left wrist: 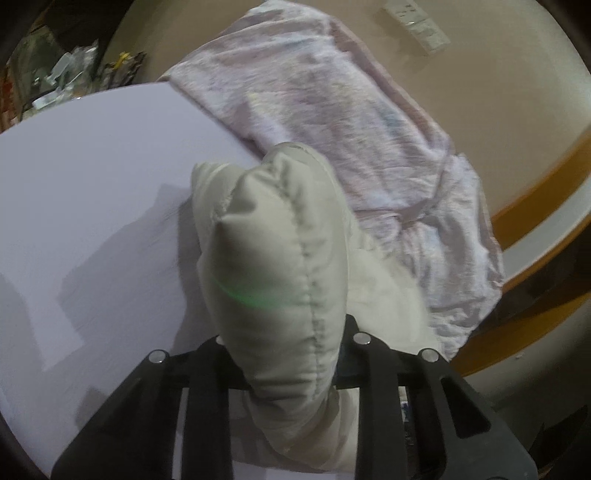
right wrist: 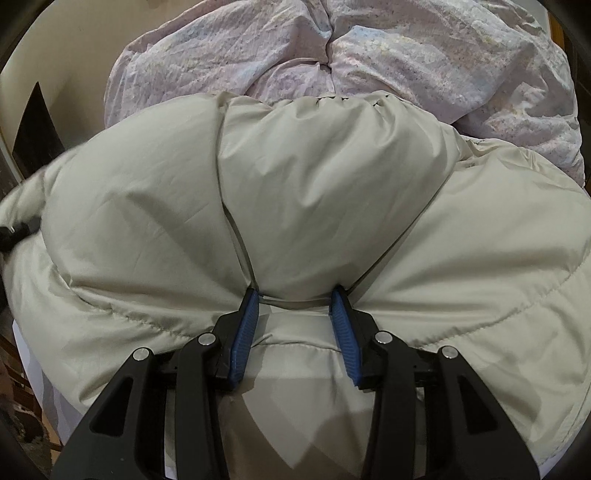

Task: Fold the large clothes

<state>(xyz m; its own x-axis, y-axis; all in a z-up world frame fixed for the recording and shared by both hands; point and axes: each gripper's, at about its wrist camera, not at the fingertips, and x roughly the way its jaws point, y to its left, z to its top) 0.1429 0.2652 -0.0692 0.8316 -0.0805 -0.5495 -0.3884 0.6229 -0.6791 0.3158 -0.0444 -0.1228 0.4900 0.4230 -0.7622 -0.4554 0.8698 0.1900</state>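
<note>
Two grippers on one puffy beige jacket (right wrist: 314, 192); fold looks early, garment bunched, not flat.

Left gripper (left wrist: 288, 354), lower centre: jaws closed on a padded sleeve or edge (left wrist: 273, 236), raised off the white surface (left wrist: 92, 177). Right gripper (right wrist: 293, 314), lower centre: blue pads (right wrist: 243, 332) part-open, pinching a ridge of the jacket's body. Left to do, as I judge: spread, fold, square up. Obstacle: crumpled pink-lilac bedding (right wrist: 424, 51) touching the jacket's far edge, upper frame. Small box (left wrist: 417, 26) upper right, well apart.
</note>
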